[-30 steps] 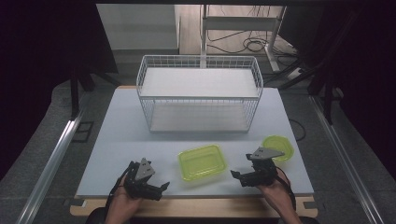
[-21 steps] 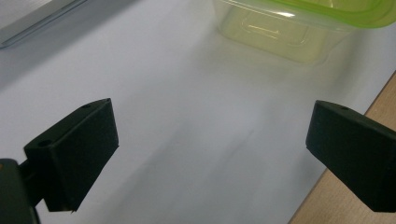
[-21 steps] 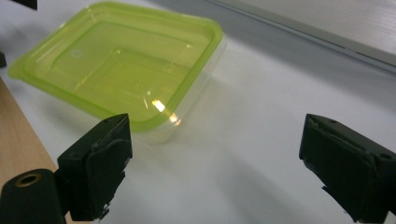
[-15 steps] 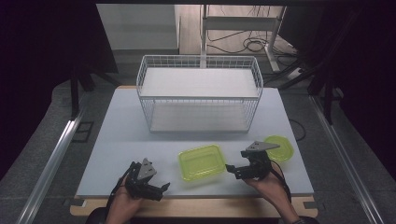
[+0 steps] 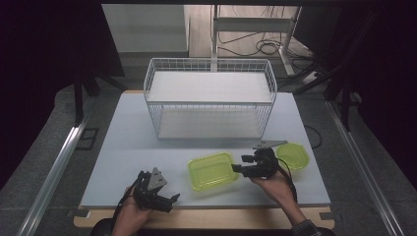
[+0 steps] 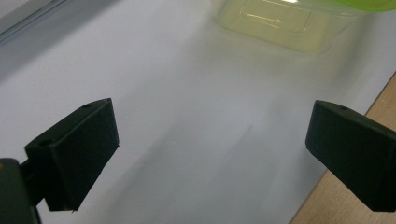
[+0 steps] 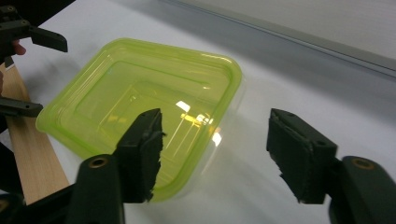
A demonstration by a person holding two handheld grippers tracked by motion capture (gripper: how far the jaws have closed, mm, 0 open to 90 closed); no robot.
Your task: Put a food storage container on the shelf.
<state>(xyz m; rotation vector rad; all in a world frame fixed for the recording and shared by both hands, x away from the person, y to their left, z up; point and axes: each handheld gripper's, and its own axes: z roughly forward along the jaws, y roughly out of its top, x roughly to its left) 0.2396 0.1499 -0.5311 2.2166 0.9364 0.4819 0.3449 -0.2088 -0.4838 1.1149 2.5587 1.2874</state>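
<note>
- Two grippers are working near the green box [image 5: 211,170], which is lying open-side up on the table [image 5: 123,147], long axis across it.
- Right gripper [image 5: 237,168] is nearer; its jaws, just closing yet gripping nothing, are straddling the box's near rim.
- Left gripper [image 5: 173,198] is waiting wide open, well apart.

- We see a tub [image 5: 211,170]: a shallow, rectangular box of clear lime-green plastic with rounded corners, a stepped floor and a thick rim. It sits upright, open and empty, flat on the white counter [image 5: 128,142] near the front edge, slightly askew to it.
- We see its lid [image 5: 293,155]: the same lime green, flat, with rounded corners. It lies on the counter to the right of the tub, apart from it.
</note>
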